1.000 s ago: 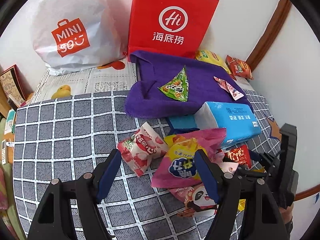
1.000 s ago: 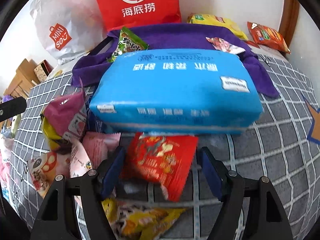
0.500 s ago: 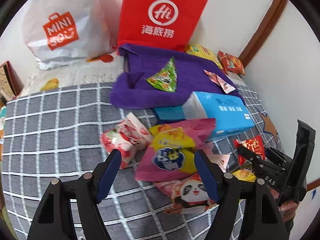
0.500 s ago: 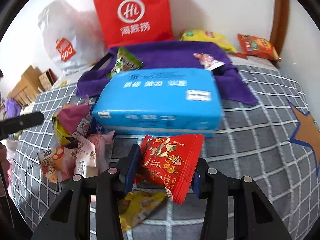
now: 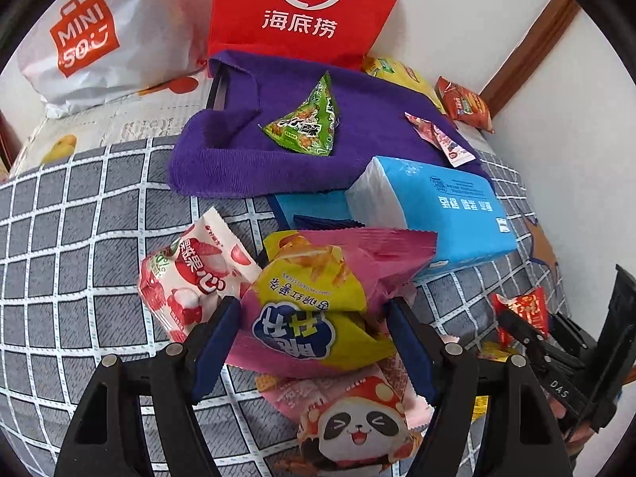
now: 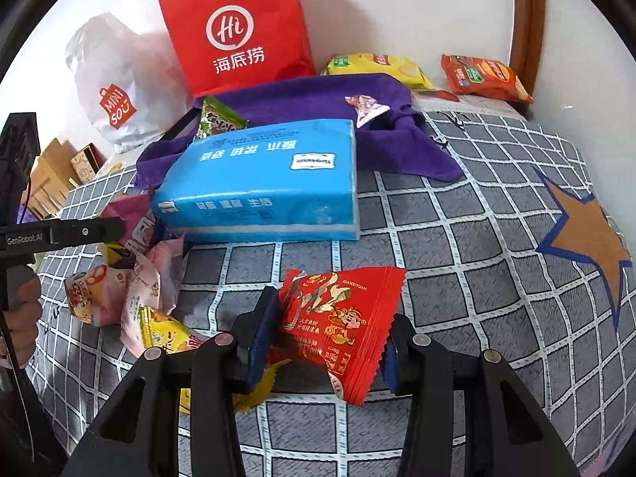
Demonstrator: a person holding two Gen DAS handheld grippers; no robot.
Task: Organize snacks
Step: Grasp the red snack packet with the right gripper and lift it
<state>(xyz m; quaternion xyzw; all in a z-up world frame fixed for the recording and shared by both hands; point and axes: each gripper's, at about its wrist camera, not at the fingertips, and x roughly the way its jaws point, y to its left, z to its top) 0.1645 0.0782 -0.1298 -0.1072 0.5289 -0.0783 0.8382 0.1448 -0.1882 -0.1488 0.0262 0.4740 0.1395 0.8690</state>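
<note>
The red packet (image 6: 338,326) was gripped in the right gripper (image 6: 322,338), lifted for sorting, while the open left gripper (image 5: 314,342) straddled the pink-and-yellow bag (image 5: 318,310), requiring closure next.

We see open checked bedspread (image 6: 477,238) to the right; the blue tissue pack (image 6: 262,183) and snack heap (image 6: 119,290) crowd the left.

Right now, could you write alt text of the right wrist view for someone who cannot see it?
A hand-held gripper pinches a red snack packet above a grey checked bedspread. Behind it lie a blue tissue pack and a purple towel, with a red paper bag against the wall and more snacks piled at the left.
</note>
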